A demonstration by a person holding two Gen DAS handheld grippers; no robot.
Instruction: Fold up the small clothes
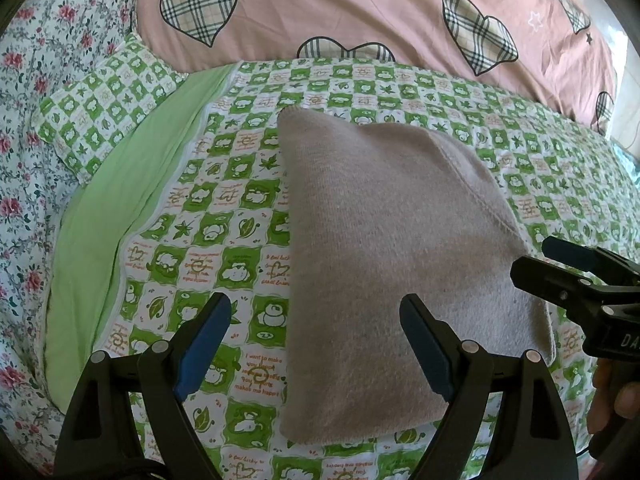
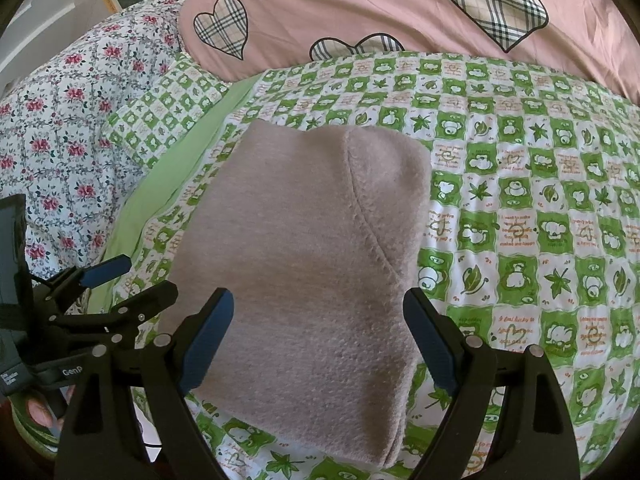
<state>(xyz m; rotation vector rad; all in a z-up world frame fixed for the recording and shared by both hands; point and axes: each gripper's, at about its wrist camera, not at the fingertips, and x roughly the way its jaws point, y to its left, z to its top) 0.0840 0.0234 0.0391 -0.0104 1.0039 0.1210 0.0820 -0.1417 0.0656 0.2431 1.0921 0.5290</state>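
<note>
A folded beige-grey fleece garment (image 1: 380,260) (image 2: 312,240) lies flat on the green checked bed cover (image 1: 224,240) (image 2: 520,240), with a curved seam running down its right part. My left gripper (image 1: 316,344) hovers open over the garment's near left edge, holding nothing. Its right finger sits above the fabric and its left finger above the cover. My right gripper (image 2: 320,340) is open over the garment's near end, with nothing between its blue pads. Each gripper shows in the other's view, the right gripper (image 1: 544,260) at the garment's right edge and the left gripper (image 2: 128,284) at its left edge.
A pink duvet (image 1: 360,12) with plaid hearts is heaped along the far side. A floral sheet (image 1: 36,128) and a green checked pillow (image 1: 104,100) lie to the left, beside a plain light-green band (image 1: 120,220). A person's hand (image 1: 612,396) grips the right gripper's handle.
</note>
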